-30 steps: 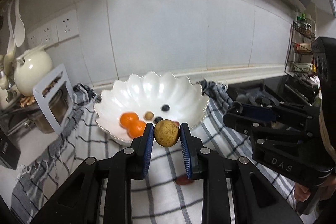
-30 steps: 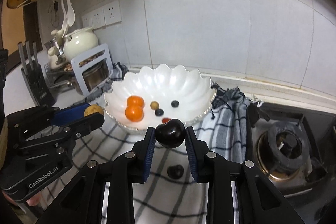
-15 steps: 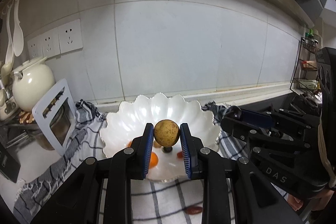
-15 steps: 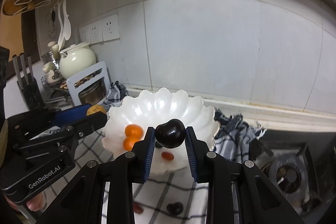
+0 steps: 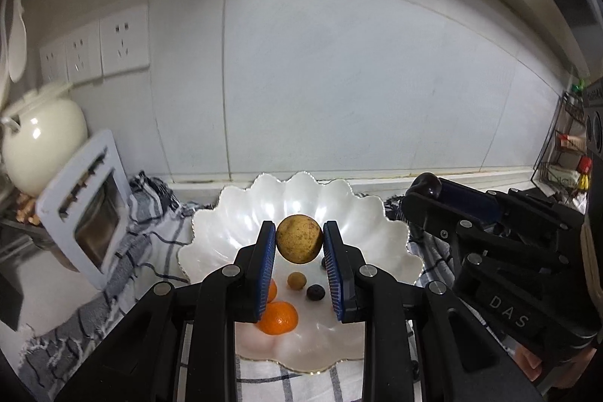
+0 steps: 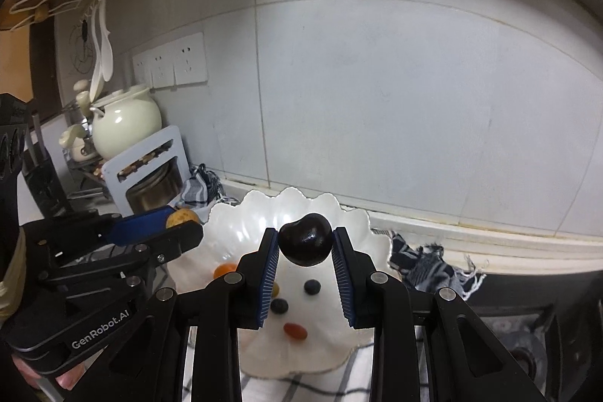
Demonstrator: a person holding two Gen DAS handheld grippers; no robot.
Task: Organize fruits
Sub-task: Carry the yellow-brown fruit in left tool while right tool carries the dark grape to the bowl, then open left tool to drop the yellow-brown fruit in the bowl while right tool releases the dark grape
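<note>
Left-wrist view has my left gripper clamping a round speckled yellow-brown fruit above the scalloped white bowl, right-wrist view my right gripper pinching a glossy dark cherry-like fruit there, showing a small red fruit unseen leftward; next, I judge, both release inside.

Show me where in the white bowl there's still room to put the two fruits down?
The white bowl has bare room along its back scalloped wall, behind the yellow fruit in the left gripper, and on its right side. Its front middle is crowded: oranges, a small tan fruit, dark berries and a red one.
</note>
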